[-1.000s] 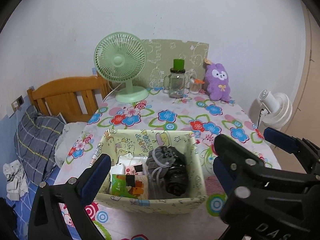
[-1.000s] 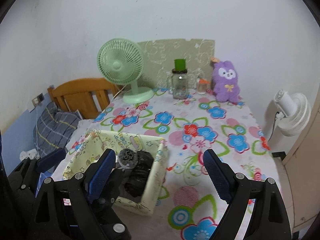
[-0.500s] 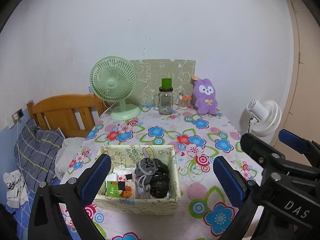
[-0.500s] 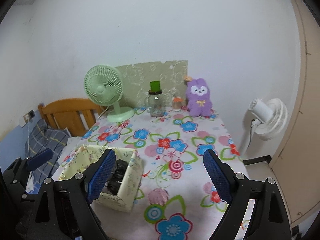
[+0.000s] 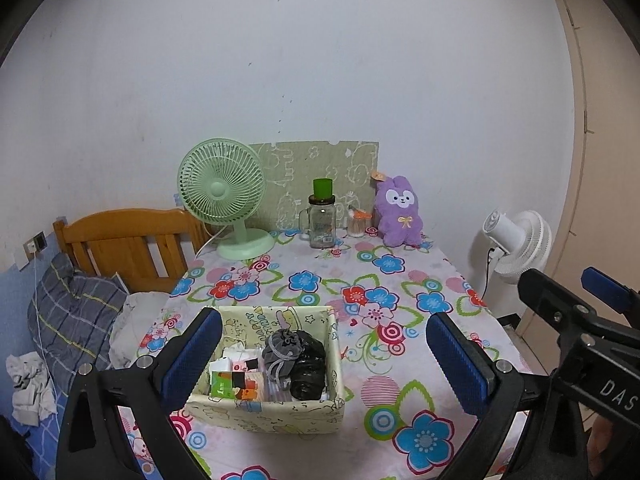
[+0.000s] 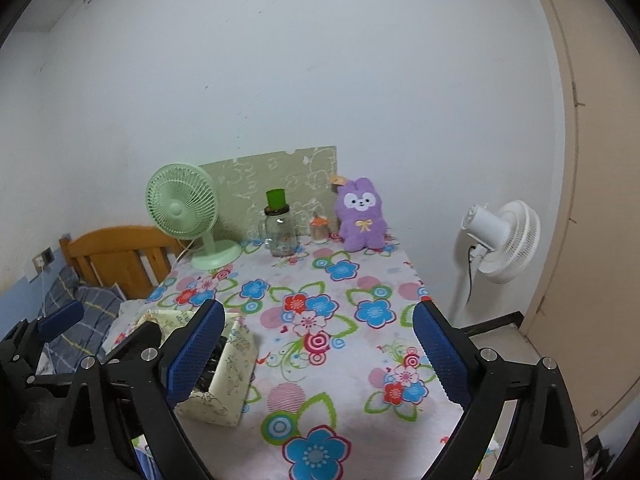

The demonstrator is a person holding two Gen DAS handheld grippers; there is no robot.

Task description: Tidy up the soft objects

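**Box mostly packed, both grippers empty**

My left gripper hangs above the near table edge w/ fingers spread wide, nothing between them. Right gripper same: wide apart, empty, over the flowered tablecloth.

Progress, judging by layout: the pale-yellow cartoon-print fabric storage box sits near the front-left of the table and already holds a grey drawstring pouch, a crumpled black plastic bag touching it, plus small packets on the left side. Looks mostly done.

Possibly left: the purple plush bunny upright at the back by the wall, well apart from the box. Can't tell if it counts.

Pouch looks limp, cinched at top; the bag is glossy, wadded.
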